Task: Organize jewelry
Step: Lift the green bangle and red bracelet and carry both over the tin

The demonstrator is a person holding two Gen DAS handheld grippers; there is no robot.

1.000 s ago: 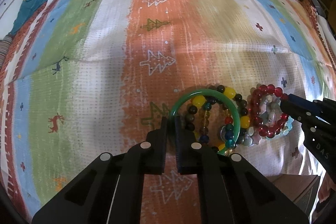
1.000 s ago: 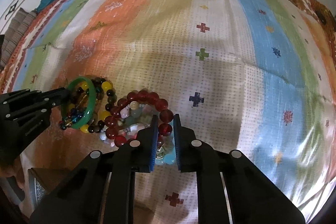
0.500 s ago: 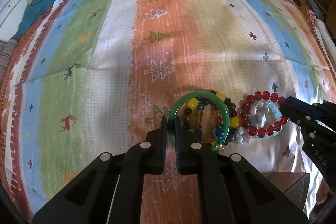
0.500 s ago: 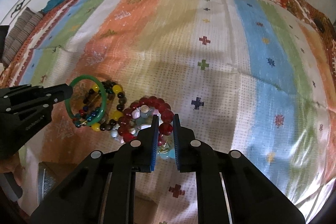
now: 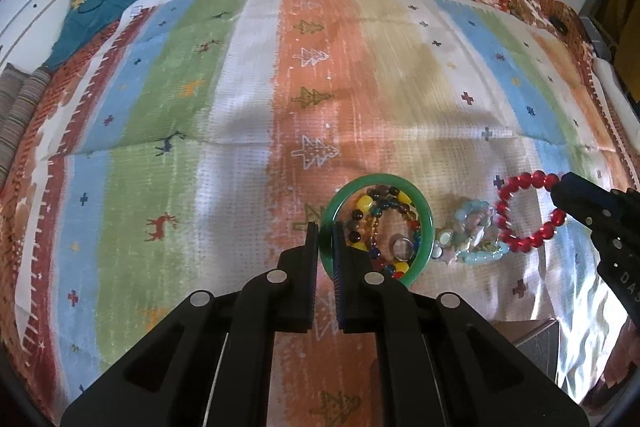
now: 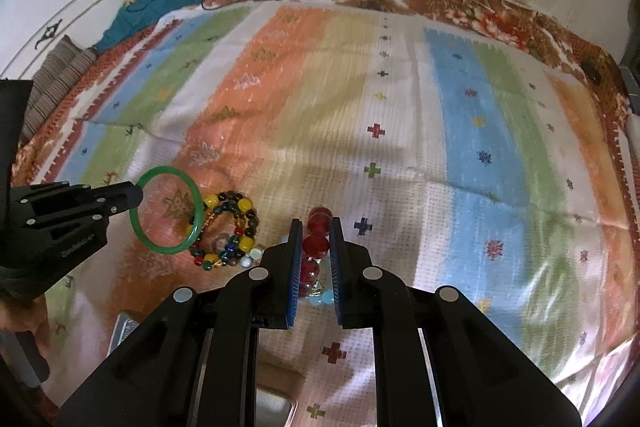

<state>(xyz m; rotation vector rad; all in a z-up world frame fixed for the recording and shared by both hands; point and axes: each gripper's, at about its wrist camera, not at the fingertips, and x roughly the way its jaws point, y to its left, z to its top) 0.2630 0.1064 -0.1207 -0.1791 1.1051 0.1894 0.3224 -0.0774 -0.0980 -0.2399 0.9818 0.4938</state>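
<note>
Jewelry pile, now separated: left gripper [image 5: 327,239] pinching green bangle [image 5: 424,215], right gripper [image 6: 313,241] pinching red bead bracelet [image 5: 505,223], both lifted apart above striped bedspread [image 5: 240,107]; sorting underway.

The bangle [image 5: 426,223] looks like smooth, glossy green stone or glass — the red bead bracelet [image 5: 505,221] shiny and translucent. The striped blanket [image 5: 248,115] is matt, nubbly woven cloth.
</note>
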